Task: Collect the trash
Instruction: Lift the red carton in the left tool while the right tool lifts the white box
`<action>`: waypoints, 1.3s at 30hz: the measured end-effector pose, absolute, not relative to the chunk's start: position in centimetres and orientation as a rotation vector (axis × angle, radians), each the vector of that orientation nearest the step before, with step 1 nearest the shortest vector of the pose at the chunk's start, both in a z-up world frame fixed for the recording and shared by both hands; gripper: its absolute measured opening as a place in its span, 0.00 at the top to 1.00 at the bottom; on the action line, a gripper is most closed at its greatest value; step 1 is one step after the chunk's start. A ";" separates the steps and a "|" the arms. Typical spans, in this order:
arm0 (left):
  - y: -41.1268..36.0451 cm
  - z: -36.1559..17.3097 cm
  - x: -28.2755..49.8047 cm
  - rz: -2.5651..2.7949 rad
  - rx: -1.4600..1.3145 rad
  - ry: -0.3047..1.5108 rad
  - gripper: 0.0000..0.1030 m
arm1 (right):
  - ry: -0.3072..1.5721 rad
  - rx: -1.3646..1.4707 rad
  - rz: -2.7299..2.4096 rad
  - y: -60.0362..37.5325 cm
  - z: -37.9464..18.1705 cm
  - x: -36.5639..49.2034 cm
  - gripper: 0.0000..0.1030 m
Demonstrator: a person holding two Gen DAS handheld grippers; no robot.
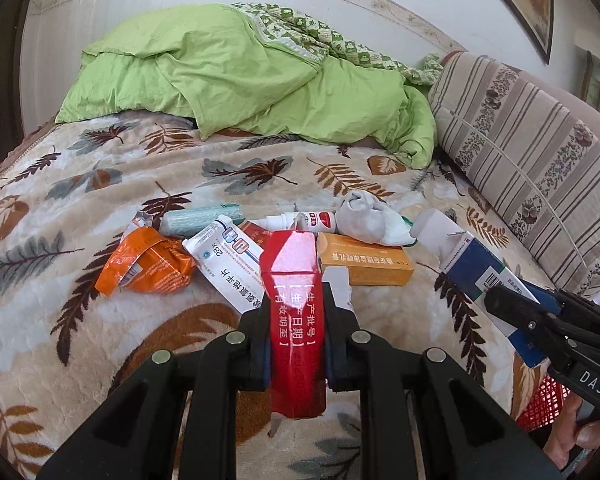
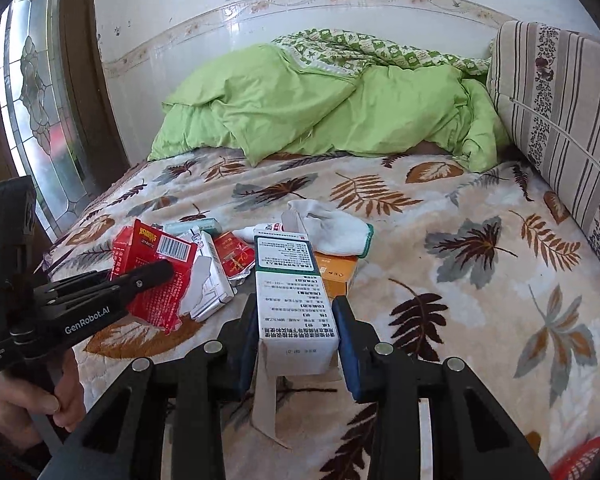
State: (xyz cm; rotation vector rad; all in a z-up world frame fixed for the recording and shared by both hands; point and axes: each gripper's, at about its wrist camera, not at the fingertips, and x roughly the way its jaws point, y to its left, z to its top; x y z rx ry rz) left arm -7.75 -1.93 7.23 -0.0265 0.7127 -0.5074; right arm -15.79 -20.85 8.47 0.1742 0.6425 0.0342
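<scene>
In the left wrist view my left gripper (image 1: 296, 300) is shut on a crumpled red carton (image 1: 294, 276) and holds it above the leaf-patterned blanket (image 1: 80, 280). My right gripper (image 2: 296, 308) is shut on a white medicine box with a green and blue band (image 2: 288, 280); its pads press both sides. The same box (image 1: 472, 268) shows at the right of the left view. Loose trash lies on the bed: an orange wrapper (image 1: 148, 266), a white box (image 1: 228, 260), an orange box (image 1: 368, 264), a small bottle (image 1: 312, 219) and a teal roll (image 1: 200, 218).
A white sock (image 1: 372, 218) rests on the orange box. A green duvet (image 1: 240, 80) is heaped at the far wall and a striped cushion (image 1: 520, 152) lines the right side. A red basket (image 1: 540, 404) sits low right. A person's hand (image 2: 20, 400) grips the left tool.
</scene>
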 end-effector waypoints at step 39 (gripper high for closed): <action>5.2 7.6 -13.1 -0.413 -0.138 0.766 0.83 | 0.548 0.429 0.035 -23.6 9.8 -22.6 0.63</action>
